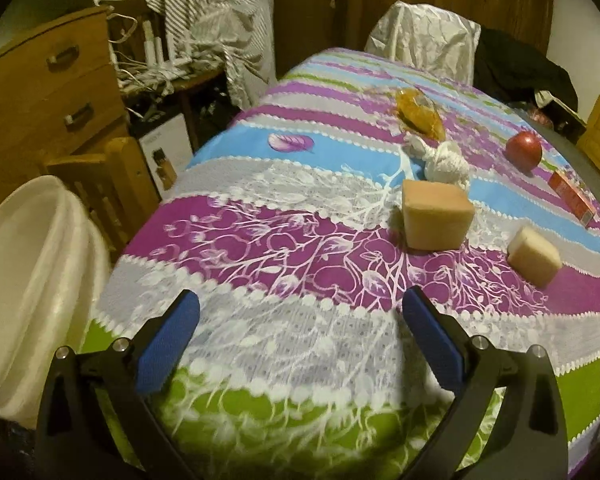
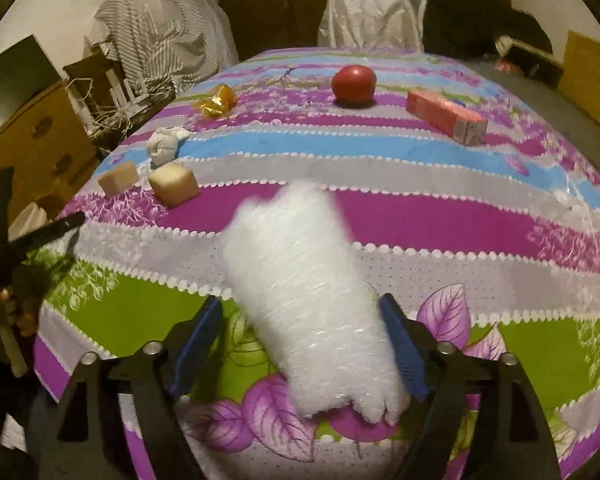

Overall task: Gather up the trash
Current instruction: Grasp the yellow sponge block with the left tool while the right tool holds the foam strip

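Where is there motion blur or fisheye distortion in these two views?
Right wrist view: the bubble wrap between the right tool's fingers is smeared by motion; the table stays fairly sharp. Left wrist view: slightly soft, white bin blurred at the edge. Both: dim warm light, tablecloth stripes bowed, dark corners.

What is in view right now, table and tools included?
Tablecloth: one, striped multicolour, covering table.
Foam blocks: two, beige, left of centre.
Crumpled tissue: one, white, behind the blocks.
Wrapper: one, amber, far left.
Round fruit: one, red, far side.
Carton: one, pink-red, lying right of fruit.
Bin: one, white, beside table's left edge.
Bubble wrap: one, white, near edge, blurred.
Left tool: one, blue pads, open, empty.
Right tool: one, blue pads, open around bubble wrap.
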Action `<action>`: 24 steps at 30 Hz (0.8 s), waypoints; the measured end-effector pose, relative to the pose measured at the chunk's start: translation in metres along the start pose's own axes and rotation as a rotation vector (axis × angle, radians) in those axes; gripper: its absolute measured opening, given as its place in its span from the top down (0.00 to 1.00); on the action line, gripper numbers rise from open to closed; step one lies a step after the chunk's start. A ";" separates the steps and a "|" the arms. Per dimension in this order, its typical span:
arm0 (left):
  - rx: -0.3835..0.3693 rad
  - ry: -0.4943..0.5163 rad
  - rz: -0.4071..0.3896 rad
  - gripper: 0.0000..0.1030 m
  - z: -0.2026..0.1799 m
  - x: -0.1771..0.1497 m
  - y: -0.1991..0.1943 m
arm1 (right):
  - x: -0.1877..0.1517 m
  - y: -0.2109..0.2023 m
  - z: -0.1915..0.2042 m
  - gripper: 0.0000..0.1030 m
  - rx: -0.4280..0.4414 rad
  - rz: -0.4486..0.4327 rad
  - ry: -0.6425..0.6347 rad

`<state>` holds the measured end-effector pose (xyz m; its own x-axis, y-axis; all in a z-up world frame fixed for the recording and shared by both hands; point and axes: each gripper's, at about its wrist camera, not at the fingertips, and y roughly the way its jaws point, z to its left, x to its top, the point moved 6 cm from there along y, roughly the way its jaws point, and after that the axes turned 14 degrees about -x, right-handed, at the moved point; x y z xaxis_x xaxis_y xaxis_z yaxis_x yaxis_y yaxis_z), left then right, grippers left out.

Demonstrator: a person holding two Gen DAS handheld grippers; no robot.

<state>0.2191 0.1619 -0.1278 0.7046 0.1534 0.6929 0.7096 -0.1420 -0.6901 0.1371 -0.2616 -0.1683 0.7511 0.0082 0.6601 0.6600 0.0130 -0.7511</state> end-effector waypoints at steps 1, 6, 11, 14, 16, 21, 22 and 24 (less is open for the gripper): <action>0.001 0.001 -0.010 0.05 -0.002 -0.002 -0.005 | 0.001 -0.002 -0.002 0.14 0.010 -0.010 -0.005; -0.075 0.018 -0.035 0.05 -0.051 -0.013 -0.027 | 0.013 -0.011 -0.018 0.08 0.032 -0.088 -0.035; -0.154 0.113 -0.050 0.05 -0.126 0.002 -0.020 | 0.017 0.000 -0.031 0.08 0.076 -0.050 0.020; -0.156 0.196 -0.010 0.06 -0.160 0.012 0.017 | 0.013 0.005 -0.031 0.08 0.073 -0.031 0.034; -0.106 0.218 0.010 0.09 -0.164 0.014 0.038 | 0.009 0.009 -0.030 0.08 0.088 -0.012 0.060; -0.145 0.238 0.143 0.31 -0.175 0.013 0.078 | 0.005 0.011 -0.027 0.18 0.098 -0.035 0.067; -0.162 0.244 0.171 0.43 -0.177 0.010 0.083 | 0.004 0.012 -0.027 0.23 0.089 -0.037 0.067; -0.165 0.236 0.151 0.55 -0.175 0.011 0.082 | 0.002 0.010 -0.029 0.43 0.086 -0.039 0.090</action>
<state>0.2860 -0.0193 -0.1404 0.7707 -0.1094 0.6278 0.5750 -0.3051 -0.7591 0.1458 -0.2906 -0.1748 0.7261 -0.0832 0.6826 0.6876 0.0976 -0.7195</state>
